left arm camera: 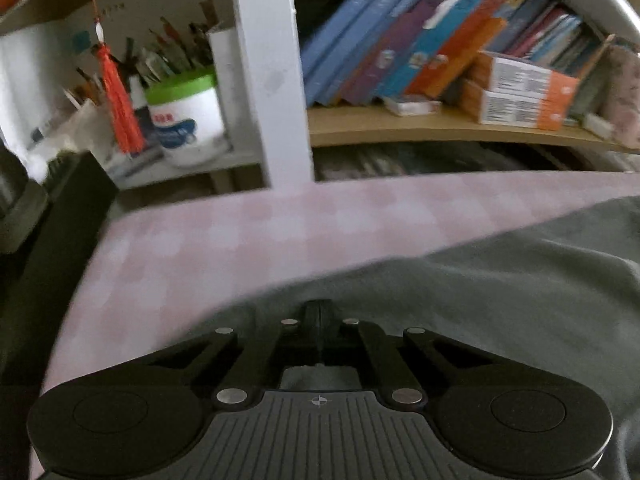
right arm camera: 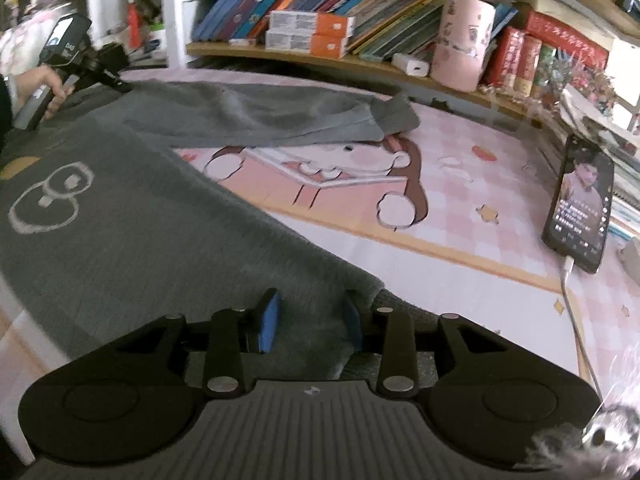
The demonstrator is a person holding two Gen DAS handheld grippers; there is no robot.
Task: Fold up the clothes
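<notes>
Home study: bookshelf (right arm camera: 360,64), cartoon desk mat (right arm camera: 440,216).

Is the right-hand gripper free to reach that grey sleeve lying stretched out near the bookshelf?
Probably yes. The sleeve lies flat on the pink mat with nothing on top of it, and only bare mat lies between it and the right gripper, whose jaws stand apart over the sweater's hem.

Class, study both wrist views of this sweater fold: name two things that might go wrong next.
1. The sweater's sleeve lies spread towards the shelf; a fold now may bunch it.
2. The phone leans at the mat's edge with its cable trailing close to the right gripper; a sweep might snag it.
</notes>
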